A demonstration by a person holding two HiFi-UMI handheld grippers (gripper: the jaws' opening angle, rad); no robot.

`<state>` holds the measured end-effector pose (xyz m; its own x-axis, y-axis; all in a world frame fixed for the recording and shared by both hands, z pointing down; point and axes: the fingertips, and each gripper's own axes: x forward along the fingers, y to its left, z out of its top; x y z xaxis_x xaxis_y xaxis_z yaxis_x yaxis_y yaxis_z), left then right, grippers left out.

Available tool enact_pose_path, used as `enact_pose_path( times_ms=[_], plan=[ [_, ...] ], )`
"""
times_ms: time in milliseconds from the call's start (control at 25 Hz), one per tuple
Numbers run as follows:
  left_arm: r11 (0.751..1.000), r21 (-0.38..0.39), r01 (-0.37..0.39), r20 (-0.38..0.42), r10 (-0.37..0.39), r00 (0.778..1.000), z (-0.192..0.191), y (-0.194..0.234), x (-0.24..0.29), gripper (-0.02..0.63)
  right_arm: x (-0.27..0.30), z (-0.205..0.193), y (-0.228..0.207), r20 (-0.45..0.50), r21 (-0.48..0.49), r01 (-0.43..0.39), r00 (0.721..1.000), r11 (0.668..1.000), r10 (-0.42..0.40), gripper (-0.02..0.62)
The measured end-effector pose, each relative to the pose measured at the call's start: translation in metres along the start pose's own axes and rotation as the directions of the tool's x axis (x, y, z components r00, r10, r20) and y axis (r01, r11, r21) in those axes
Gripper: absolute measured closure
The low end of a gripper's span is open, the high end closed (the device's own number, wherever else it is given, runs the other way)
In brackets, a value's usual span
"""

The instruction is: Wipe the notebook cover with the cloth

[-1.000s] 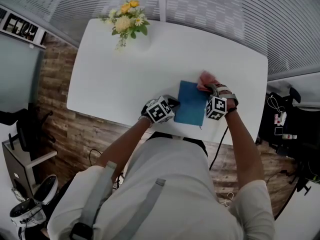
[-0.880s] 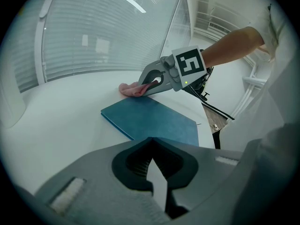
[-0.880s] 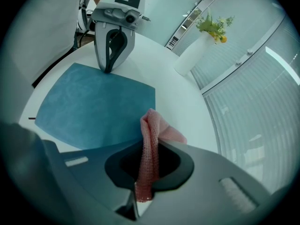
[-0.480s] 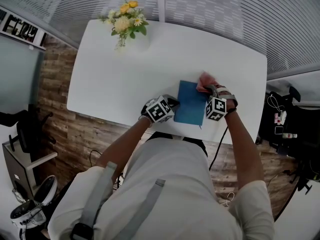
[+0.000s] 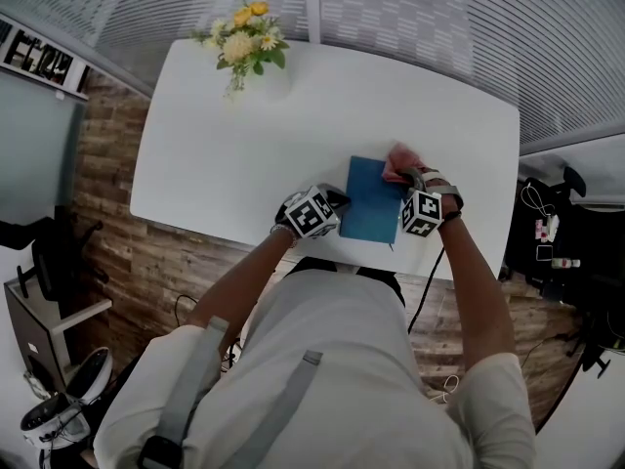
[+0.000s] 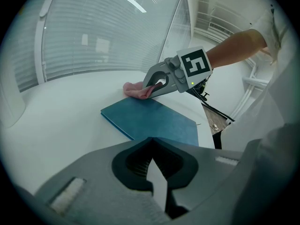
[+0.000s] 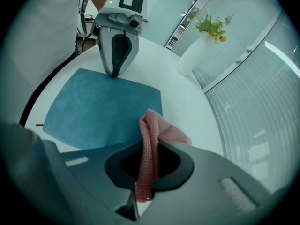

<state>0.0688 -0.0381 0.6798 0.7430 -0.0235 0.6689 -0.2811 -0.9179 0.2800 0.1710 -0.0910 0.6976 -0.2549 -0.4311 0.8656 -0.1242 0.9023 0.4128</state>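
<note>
Mid-wipe: clamps cloth point(image 7: 157, 130) in right gripper point(image 7: 149, 165) jaws, on the notebook point(image 7: 103, 111) corner just ahead. Steadies its opposite edge with left gripper point(image 6: 154, 165), jaws together, empty. Calls next for a sweep across the cover.

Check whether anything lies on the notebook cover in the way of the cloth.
Nothing visible does. The right gripper holds the pink cloth at the blue notebook's far corner, and the cover ahead of it is bare. The left gripper, fingers shut, sits only at the opposite edge.

Pink cloth point(image 5: 399, 162) at blue notebook point(image 5: 370, 211) corner
</note>
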Motion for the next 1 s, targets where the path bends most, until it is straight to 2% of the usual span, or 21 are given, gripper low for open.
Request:
enact_pose_path(
  times_ms=[1000],
  plan=[
    [1.0,-0.025,0.012,-0.024,-0.013,1.0,-0.003,-0.004,-0.004,0.606,-0.011,0.005,0.024,0.007,0.019,-0.018,1.0,1.0,0.018,0.589]
  ],
)
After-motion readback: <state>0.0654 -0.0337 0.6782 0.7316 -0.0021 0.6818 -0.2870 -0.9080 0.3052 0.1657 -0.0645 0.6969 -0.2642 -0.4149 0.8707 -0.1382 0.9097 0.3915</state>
